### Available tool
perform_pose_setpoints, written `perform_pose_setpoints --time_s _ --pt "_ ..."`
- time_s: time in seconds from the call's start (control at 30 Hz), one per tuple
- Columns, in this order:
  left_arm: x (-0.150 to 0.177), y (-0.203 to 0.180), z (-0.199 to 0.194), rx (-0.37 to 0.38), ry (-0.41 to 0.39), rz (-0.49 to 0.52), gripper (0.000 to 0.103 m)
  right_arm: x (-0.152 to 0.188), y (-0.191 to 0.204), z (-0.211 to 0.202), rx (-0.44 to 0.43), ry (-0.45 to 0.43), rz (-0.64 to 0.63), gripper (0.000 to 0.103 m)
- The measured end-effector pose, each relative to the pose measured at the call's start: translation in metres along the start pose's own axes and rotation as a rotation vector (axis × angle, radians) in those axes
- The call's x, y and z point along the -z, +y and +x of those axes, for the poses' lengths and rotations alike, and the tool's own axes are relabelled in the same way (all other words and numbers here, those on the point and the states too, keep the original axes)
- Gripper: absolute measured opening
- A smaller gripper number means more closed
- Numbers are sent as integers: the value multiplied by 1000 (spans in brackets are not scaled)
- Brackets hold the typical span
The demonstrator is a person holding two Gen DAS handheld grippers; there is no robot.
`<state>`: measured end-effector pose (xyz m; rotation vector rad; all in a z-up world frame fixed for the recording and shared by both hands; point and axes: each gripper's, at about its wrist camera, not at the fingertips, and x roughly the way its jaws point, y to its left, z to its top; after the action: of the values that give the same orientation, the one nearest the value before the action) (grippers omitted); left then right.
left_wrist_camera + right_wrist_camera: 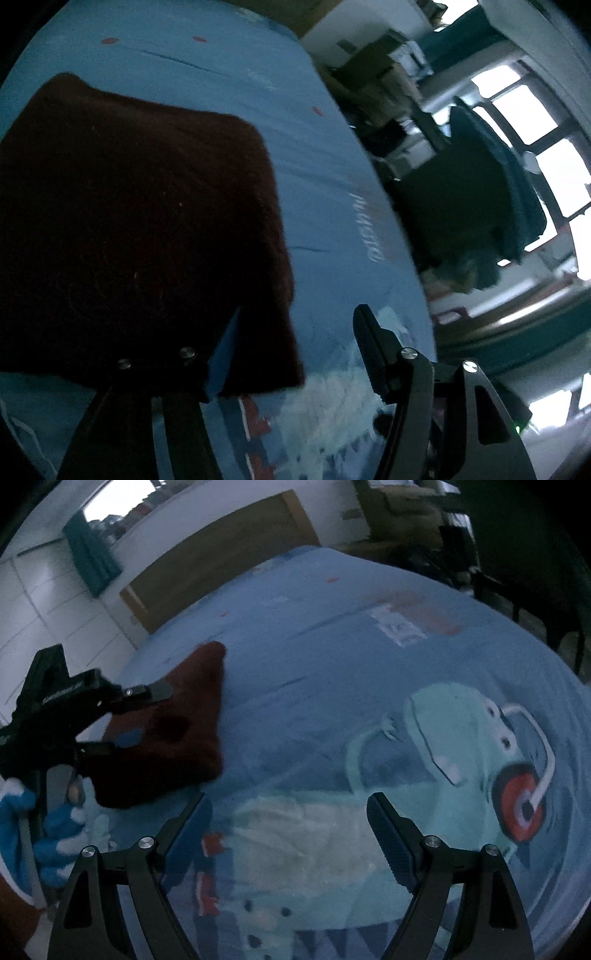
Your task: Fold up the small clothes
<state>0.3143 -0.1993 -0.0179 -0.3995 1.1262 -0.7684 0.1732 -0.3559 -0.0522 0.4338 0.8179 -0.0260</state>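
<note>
A dark red knitted garment (pixel 140 221) lies folded flat on the blue cartoon-print bedsheet (pixel 325 177). In the left wrist view my left gripper (pixel 299 325) stands open at the garment's near corner. The cloth drapes over its left finger, and its right finger (pixel 369 343) is clear of the cloth, above the sheet. The right wrist view shows the same garment (pixel 184 731) at the left, with my left gripper (pixel 138 720) spread around its edge, pads not pressing. My right gripper (pixel 288 799) hangs open above the sheet (pixel 332 664), nothing between its fingers.
A wooden headboard (pixel 221 554) and a white wall stand at the bed's far end. Beside the bed are a dark chair draped with clothes (pixel 480 184), a bright window (pixel 535 129) and stacked boxes (pixel 380 62). A blue-and-white fuzzy sleeve (pixel 55 830) holds the left gripper.
</note>
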Motion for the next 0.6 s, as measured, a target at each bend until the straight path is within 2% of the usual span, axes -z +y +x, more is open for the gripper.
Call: perform_pose_setpoints --time_s 0.07,0.13,0.3,0.37,0.5,0.6 --pt "-12 0 -17 8 -13 39 56 -9 13 0 -14 -5 -28 87" --pt "-20 1 -33 -21 -39 86 56 -19 31 1 -32 -14 -66 87" --pt "-31 39 -83 -268 -103 244 56 -52 91 15 -121 -33 -182 87" --pt "-35 56 -94 -318 -117 253 56 -62 119 27 -157 -34 -235 87" --pt "-42 77 -96 -347 -122 272 55 -71 167 66 -218 -8 -322 87" --pt "-32 93 -87 -339 -99 289 55 -71 179 99 -217 35 -352 87"
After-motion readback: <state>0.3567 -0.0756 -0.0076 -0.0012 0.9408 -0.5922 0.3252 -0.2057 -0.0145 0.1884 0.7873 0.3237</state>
